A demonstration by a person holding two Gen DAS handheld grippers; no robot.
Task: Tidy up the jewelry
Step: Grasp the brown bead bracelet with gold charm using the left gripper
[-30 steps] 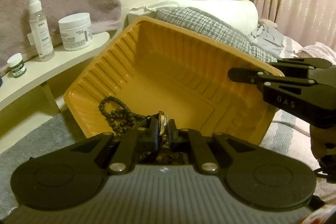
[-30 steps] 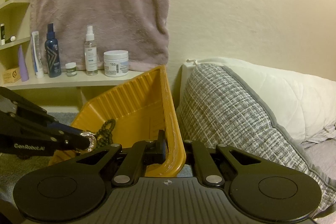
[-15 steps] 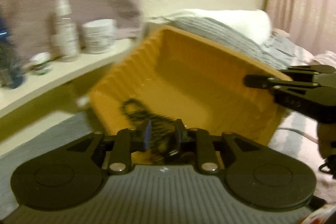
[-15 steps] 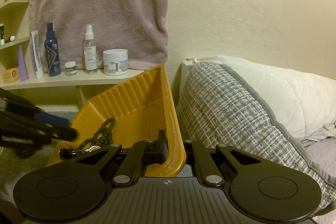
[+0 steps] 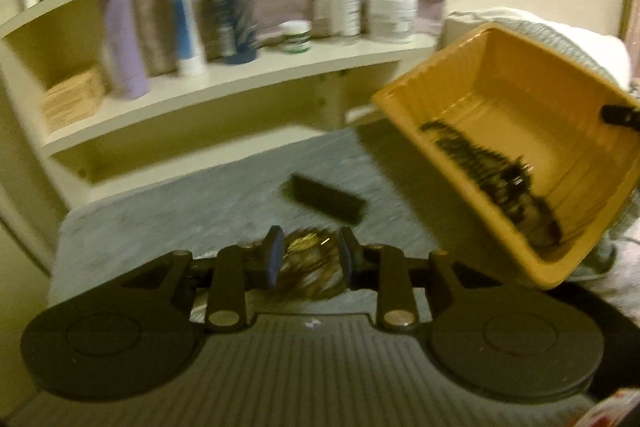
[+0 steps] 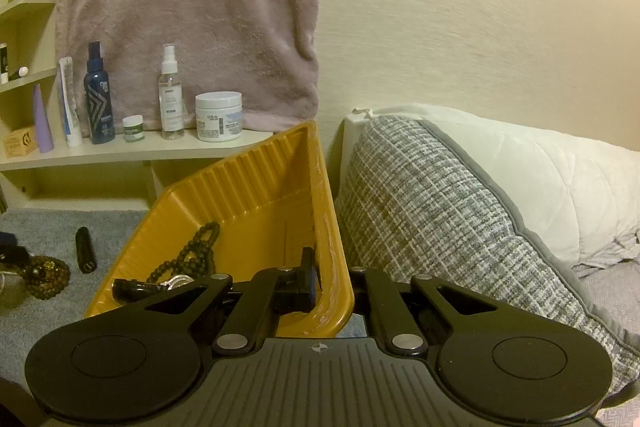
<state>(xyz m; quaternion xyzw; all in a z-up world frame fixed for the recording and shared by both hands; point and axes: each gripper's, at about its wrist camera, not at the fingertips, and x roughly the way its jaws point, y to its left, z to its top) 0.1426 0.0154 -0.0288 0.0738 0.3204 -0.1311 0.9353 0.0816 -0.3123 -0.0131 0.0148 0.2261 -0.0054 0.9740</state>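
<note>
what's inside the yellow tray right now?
Inside the yellow tray: a black bead strand, a silvery ring-like piece and a dark object at the low end. The right gripper, clamped on the rim, hides anything nearer.

Toiletry bottles, jars on shelf; pillow right.

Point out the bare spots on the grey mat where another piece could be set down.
Bare grey mat lies between the shelf unit and the black tube, and between that tube and the yellow tray. The near left is crowded: the brown bead bracelet lies there, under the left gripper, whose jaws are opening.
</note>
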